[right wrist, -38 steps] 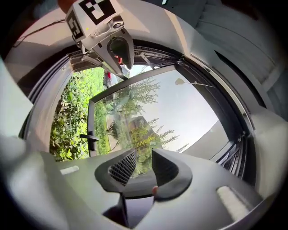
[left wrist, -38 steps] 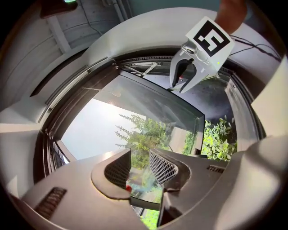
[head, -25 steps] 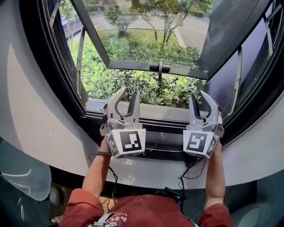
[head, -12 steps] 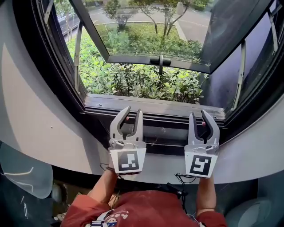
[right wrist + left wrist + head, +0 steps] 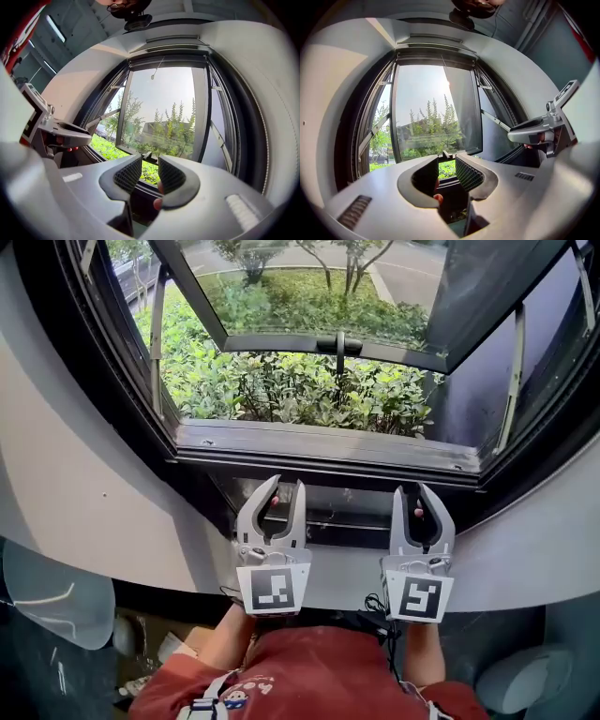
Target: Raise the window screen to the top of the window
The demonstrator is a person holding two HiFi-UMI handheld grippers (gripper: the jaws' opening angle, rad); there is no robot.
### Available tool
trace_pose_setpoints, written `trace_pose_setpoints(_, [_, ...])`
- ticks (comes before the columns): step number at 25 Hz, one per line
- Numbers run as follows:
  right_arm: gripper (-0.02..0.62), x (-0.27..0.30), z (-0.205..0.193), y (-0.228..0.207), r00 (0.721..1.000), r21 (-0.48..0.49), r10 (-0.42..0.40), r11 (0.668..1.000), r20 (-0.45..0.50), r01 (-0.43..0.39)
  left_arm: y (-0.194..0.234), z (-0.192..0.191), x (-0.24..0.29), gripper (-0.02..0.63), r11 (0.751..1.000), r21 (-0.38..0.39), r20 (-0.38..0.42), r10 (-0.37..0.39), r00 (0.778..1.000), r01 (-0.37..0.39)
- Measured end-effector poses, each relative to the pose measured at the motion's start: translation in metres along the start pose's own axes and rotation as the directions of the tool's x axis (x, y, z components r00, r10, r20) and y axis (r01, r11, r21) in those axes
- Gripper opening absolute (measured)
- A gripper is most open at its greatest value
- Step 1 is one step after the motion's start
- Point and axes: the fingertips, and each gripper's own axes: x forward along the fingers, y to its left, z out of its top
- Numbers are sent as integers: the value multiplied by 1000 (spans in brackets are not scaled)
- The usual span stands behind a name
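Observation:
The dark window frame (image 5: 328,454) stands with its glass sash (image 5: 319,296) swung outward over green bushes. No mesh shows across the opening. A slim dark rail (image 5: 342,518) runs in the recess under the sill; whether it belongs to the screen I cannot tell. In the gripper views a flat housing (image 5: 436,46) caps the frame, and a thin cord (image 5: 157,67) hangs there. My left gripper (image 5: 284,491) (image 5: 447,171) and right gripper (image 5: 412,493) (image 5: 149,176) hover side by side below the sill, both open, nothing between their pads.
A curved grey wall (image 5: 84,484) wraps round the window on both sides. Metal stay arms (image 5: 511,381) hold the sash at the right and left. Cables (image 5: 380,610) hang under the ledge near my red-sleeved arms (image 5: 309,676).
Both grippers have dropped from sill height to the recess below it and drawn back toward me, rolling upright. Their jaws stay apart as before.

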Motion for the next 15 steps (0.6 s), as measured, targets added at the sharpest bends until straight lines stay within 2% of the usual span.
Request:
trace_pose_setpoints(11, [117, -3, -4, 15, 1000, 44, 24, 999, 15, -25, -8, -3, -10, 109, 1000, -19, -5, -20, 1000, 19])
trace_pose_setpoints(13, [112, -3, -5, 18, 1000, 46, 24, 999, 14, -25, -8, -4, -10, 90, 1000, -14, -8, -21, 1000, 21])
trace_pose_setpoints(15, [63, -3, -6, 19, 1000, 47, 21, 999, 17, -22, -8, -5, -10, 67, 1000, -12, -9, -14, 1000, 14])
